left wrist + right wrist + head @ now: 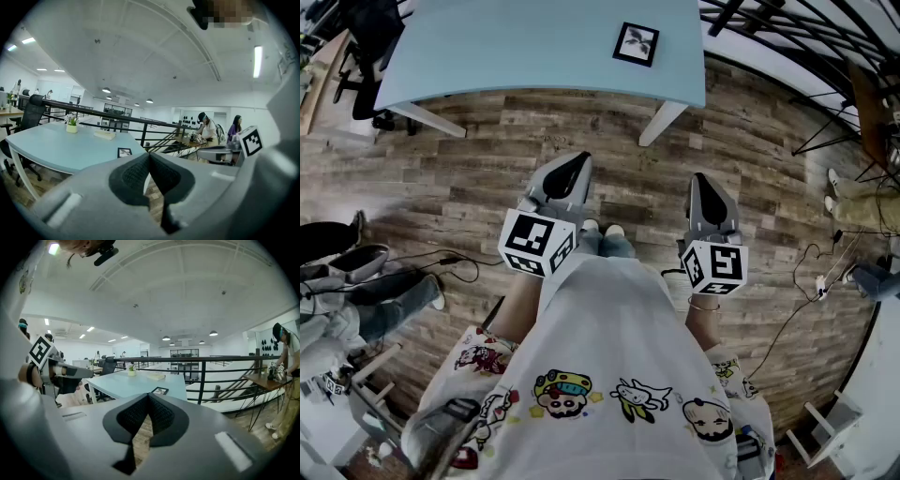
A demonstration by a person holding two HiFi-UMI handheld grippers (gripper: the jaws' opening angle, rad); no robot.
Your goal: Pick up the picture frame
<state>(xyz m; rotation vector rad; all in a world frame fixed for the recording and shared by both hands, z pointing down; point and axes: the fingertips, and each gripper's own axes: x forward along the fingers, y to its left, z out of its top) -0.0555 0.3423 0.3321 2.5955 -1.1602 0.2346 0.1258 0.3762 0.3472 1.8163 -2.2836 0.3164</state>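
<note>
so the approach step has hardly begun: left claw (573, 175) and right claw (709, 200) pressed together, empty. next, i judge, they must reach the picture frame (636, 43) on the surface (487, 47) and part.

We see a bright, evenly lit indoor space. Light comes from above: a long ceiling strip (258, 61) burns nearly white in the left gripper view, and round ceiling lamps (213, 333) glow in the right gripper view. The white ceiling washes out pale. In the head view, shadows on the wooden floor (487, 187) are soft and faint. All three pictures bend strongly: the floorboards bow, the black railing (117, 117) curves, and both gripper views fade into black corners. Close to the lens, the left gripper (149, 154) and right gripper (149, 395) look soft, while the distance stays sharper.
</note>
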